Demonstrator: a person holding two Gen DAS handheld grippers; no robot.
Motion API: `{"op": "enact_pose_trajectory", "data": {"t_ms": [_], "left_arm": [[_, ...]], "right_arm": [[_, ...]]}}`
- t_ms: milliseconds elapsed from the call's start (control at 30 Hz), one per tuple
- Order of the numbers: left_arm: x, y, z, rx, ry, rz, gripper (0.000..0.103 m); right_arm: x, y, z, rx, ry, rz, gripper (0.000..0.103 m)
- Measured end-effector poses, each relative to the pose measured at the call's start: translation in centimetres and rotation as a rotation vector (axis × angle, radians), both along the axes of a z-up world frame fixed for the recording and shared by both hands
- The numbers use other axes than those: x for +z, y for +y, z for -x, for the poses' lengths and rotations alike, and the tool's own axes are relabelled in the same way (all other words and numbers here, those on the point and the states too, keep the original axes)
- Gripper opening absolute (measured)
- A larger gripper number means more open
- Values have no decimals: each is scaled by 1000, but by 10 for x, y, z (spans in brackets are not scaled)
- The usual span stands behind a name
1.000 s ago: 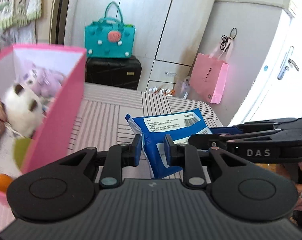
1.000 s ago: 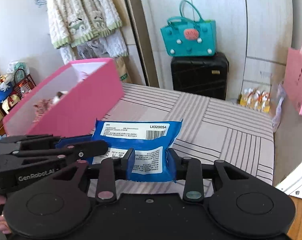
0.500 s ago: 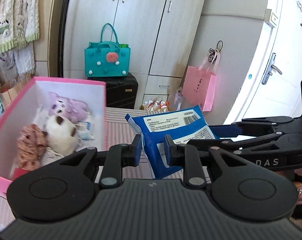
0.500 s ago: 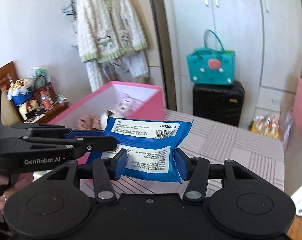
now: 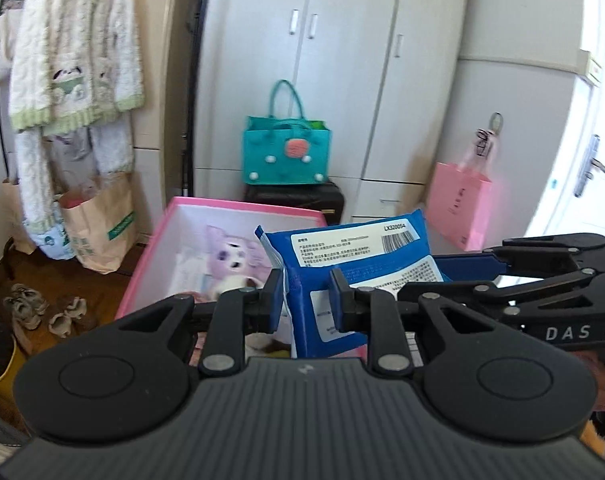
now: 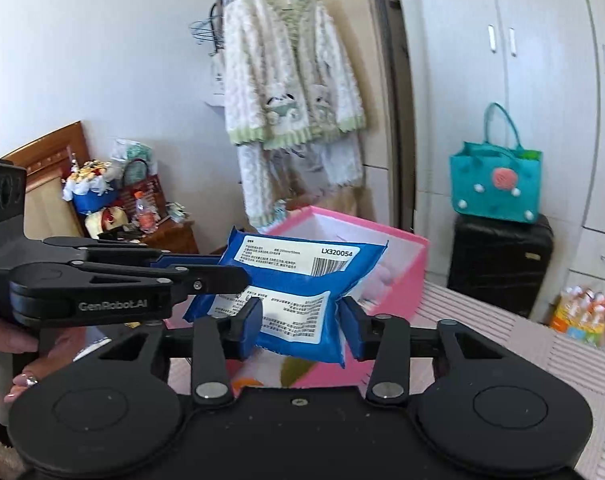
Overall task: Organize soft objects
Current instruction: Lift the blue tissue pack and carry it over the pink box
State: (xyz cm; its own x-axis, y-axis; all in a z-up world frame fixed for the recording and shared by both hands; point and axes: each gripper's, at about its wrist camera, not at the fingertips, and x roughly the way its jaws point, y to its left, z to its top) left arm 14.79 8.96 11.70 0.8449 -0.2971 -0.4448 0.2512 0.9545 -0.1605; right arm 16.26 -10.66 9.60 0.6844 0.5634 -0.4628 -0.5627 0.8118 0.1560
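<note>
A blue pack of wipes [image 5: 362, 248] with white labels hangs in the air, gripped from two sides. My left gripper [image 5: 305, 300] is shut on its left edge. My right gripper [image 6: 300, 322] has the pack [image 6: 302, 280] between its pads, pressing both sides as its jaws are closing. Each view shows the other gripper side-on: right gripper [image 5: 462, 266], left gripper [image 6: 230, 272]. Just behind and below the pack is the open pink box [image 5: 238, 205], [image 6: 414, 264], holding a purple plush [image 5: 230, 256] and other soft toys, partly hidden.
The box stands on a striped surface [image 6: 502, 332]. Behind it, a teal bag [image 5: 286, 156] sits on a black suitcase [image 6: 502, 256] by white wardrobes. A pink paper bag [image 5: 458, 204] hangs at right. A fluffy cardigan [image 6: 286, 80] hangs at left, with shoes [image 5: 26, 308] on the floor.
Both grippers have risen with the blue pack and swung toward the pink box, which has gone from the left side to directly behind the pack. More of the box's inside shows.
</note>
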Motion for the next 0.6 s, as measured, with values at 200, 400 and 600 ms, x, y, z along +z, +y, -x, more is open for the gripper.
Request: {"op": "enact_pose_trajectory", "data": {"t_ms": [200,400,600], "left_arm": [[-3,25,-26,45,39,-14,23],[-23,39,-50,42,116,-55,22],[-46,42,-77,41,187,-84,22]], "right_arm": [[-2,22,-26,40,35,-23,25],[-25,35,-54,57,131,-83,21],[-49,51,-71,29,196,-44,21]]}}
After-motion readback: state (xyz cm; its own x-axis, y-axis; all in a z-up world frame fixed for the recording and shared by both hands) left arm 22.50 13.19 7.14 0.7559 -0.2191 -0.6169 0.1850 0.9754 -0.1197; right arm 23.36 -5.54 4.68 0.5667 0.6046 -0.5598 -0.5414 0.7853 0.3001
